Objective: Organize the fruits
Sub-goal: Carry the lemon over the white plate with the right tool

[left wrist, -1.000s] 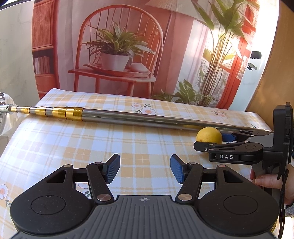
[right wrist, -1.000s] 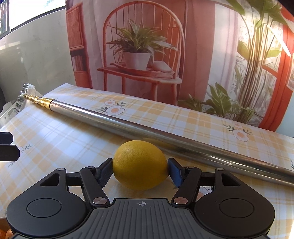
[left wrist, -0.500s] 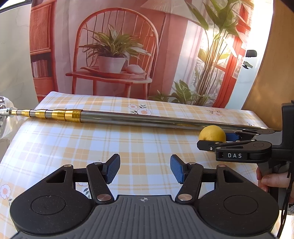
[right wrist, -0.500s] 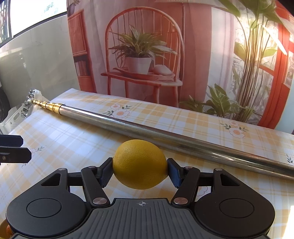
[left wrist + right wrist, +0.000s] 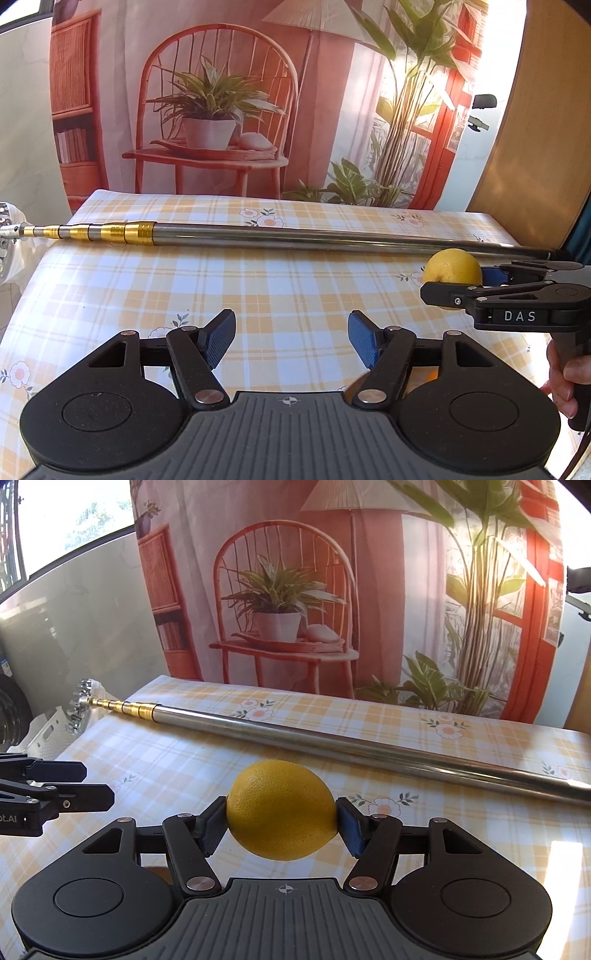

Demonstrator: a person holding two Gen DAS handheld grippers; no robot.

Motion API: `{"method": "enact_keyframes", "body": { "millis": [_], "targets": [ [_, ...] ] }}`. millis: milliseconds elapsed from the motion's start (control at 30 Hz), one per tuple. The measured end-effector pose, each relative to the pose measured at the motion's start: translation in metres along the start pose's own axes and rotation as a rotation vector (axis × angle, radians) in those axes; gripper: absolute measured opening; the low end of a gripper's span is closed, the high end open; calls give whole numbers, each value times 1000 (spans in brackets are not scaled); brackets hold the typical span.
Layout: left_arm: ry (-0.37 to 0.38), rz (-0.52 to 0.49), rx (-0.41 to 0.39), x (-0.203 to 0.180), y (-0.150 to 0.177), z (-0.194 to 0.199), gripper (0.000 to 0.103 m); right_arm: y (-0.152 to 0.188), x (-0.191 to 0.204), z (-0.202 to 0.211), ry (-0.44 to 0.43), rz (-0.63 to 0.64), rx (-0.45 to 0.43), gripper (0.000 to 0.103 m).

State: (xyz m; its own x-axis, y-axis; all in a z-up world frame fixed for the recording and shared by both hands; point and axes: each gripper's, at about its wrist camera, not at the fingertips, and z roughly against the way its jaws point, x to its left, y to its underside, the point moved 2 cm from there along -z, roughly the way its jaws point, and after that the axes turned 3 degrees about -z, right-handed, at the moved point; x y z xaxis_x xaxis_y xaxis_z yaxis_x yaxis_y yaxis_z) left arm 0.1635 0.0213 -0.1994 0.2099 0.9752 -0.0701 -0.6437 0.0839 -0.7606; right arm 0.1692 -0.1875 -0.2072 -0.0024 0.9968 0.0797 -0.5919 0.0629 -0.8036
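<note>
The right gripper [image 5: 281, 821] clamps a yellow lemon [image 5: 282, 808] between its blue pads, lifted clear of the checked tablecloth [image 5: 184, 760] on the near side of the long metal pole [image 5: 332, 744]; the left gripper [image 5: 291, 341] hangs nearer still, tongs spread wide and empty; something orange, perhaps fruit, peeks beneath its right finger.

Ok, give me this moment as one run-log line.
left hand-held gripper: open, empty | right hand-held gripper: shut on lemon, off the tablecloth | metal pole: lying behind lemon
</note>
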Motion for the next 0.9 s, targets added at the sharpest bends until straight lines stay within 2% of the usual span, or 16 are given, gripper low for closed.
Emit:
{"method": "enact_keyframes", "body": {
  "millis": [133,467,900],
  "targets": [
    [4,-2,3,-2,4,7,75,10,4,16,-4,-28,7,58],
    [40,-15,20,-8,12,22,90,36,25,47,-4,7,14,58],
    [75,-86,26,-23,27,43,93,54,46,72,-28,13,36,58]
  ]
}}
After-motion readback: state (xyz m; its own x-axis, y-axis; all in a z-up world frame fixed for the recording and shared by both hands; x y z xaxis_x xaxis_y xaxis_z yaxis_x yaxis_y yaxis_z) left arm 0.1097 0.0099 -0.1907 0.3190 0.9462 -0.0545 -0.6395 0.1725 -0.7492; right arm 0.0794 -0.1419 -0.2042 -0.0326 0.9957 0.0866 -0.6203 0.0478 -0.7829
